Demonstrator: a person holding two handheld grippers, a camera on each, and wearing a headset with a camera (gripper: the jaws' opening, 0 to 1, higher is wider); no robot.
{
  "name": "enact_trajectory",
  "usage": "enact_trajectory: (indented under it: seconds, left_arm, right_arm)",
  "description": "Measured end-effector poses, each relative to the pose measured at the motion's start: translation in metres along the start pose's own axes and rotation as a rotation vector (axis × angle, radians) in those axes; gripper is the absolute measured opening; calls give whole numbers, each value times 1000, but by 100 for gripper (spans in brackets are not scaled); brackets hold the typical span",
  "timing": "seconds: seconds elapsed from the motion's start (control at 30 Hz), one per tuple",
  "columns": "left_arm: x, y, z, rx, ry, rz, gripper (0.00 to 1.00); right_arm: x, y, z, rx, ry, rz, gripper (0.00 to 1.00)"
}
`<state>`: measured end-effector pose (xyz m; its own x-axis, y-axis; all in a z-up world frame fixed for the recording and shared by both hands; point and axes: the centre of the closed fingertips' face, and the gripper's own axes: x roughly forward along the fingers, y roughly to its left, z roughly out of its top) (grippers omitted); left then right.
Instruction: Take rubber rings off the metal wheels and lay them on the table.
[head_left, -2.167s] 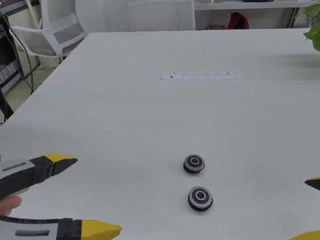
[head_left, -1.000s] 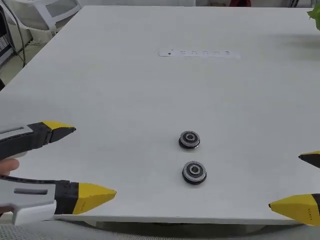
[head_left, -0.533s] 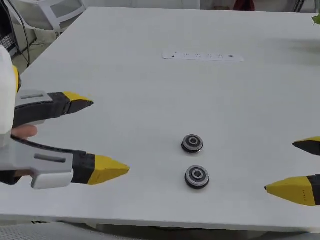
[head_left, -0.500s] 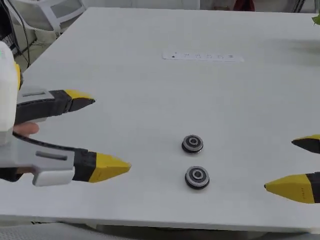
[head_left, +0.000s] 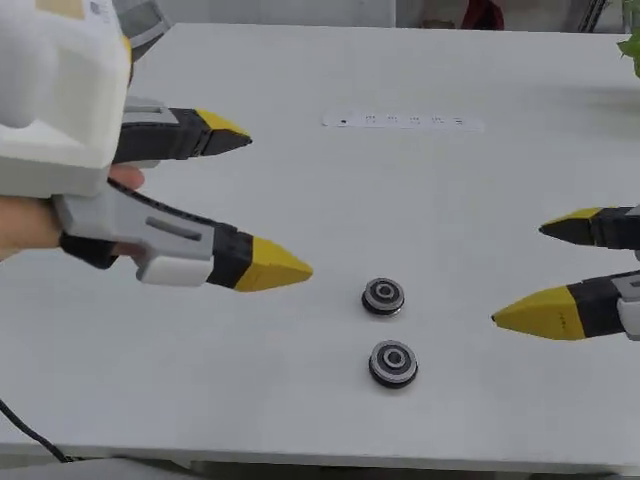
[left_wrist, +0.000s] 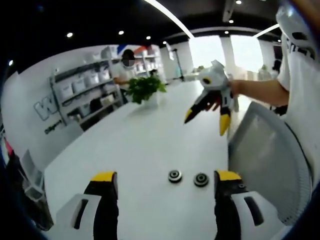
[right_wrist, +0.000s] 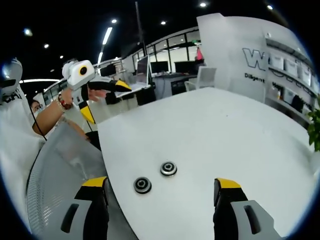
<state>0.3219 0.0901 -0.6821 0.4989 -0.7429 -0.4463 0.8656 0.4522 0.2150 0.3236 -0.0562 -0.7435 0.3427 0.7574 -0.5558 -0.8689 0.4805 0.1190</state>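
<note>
Left gripper (head_left: 280, 204) and right gripper (head_left: 517, 275) flank two wheels (head_left: 384, 297).

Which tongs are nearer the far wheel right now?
Left, it seems. The left tongs hover just left of the far wheel; the right tongs sit farther off on its right.

Bright even overhead light, faint soft shadows on the bench (head_left: 300, 60), ceiling lights (left_wrist: 170, 18) glaring, fisheye bending at gripper-view edges

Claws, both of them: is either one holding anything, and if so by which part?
Nothing is held. The left claw and the right claw are both open over the table, clear of the far wheel and the near wheel.
</note>
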Motion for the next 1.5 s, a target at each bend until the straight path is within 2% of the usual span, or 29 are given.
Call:
enact_trajectory:
  seconds: [0.13,0.2,0.27,0.3,0.37,0.47,0.57,0.67,0.77,0.8,0.93,1.07,1.13,1.27,1.37,1.5]
  left_arm:
    - [13,-1,9,14,-35,-36,79]
    - [24,4,4,-2,-44,-56,78]
    - [33,3,0,-19,-37,-74,78]
    - [40,1,-1,-30,-47,-92,78]
    - [49,-5,5,-74,-101,-133,78]
    - [60,-7,11,-124,-166,-141,75]
    - [69,-11,8,-146,-211,-145,74]
    - [73,-16,-1,-136,-225,-144,69]
    - [75,-25,-8,-144,-237,-158,66]
    - [76,-27,-10,-146,-234,-160,65]
    - [84,-35,-26,-148,-170,-172,60]
    - [90,-43,-35,-155,-151,-188,58]
    - [94,-55,-47,-133,-84,-225,57]
    - [99,-65,-53,-113,-62,-246,55]
    - [104,-72,-58,-108,-40,-267,53]
    - [111,-81,-68,-93,-7,-287,50]
  right_arm:
    - [6,0,7,-19,3,14,85]
    - [12,3,12,-29,-2,39,84]
    - [17,6,14,-35,6,60,84]
    - [22,8,15,-45,6,71,83]
    - [29,10,19,-60,-9,88,80]
    - [39,18,22,-56,-42,135,72]
    - [49,24,17,-65,-49,163,68]
    - [55,27,8,-66,-51,181,64]
    - [59,25,-3,-48,-43,178,57]
    - [60,23,-7,-40,-40,176,55]
    - [64,23,-17,-22,-29,183,51]
    - [70,24,-29,-9,1,191,44]
    - [72,23,-35,-6,20,190,42]
    - [76,26,-45,1,48,203,39]
    - [79,28,-58,-5,97,212,38]
    - [83,34,-67,-22,134,230,36]
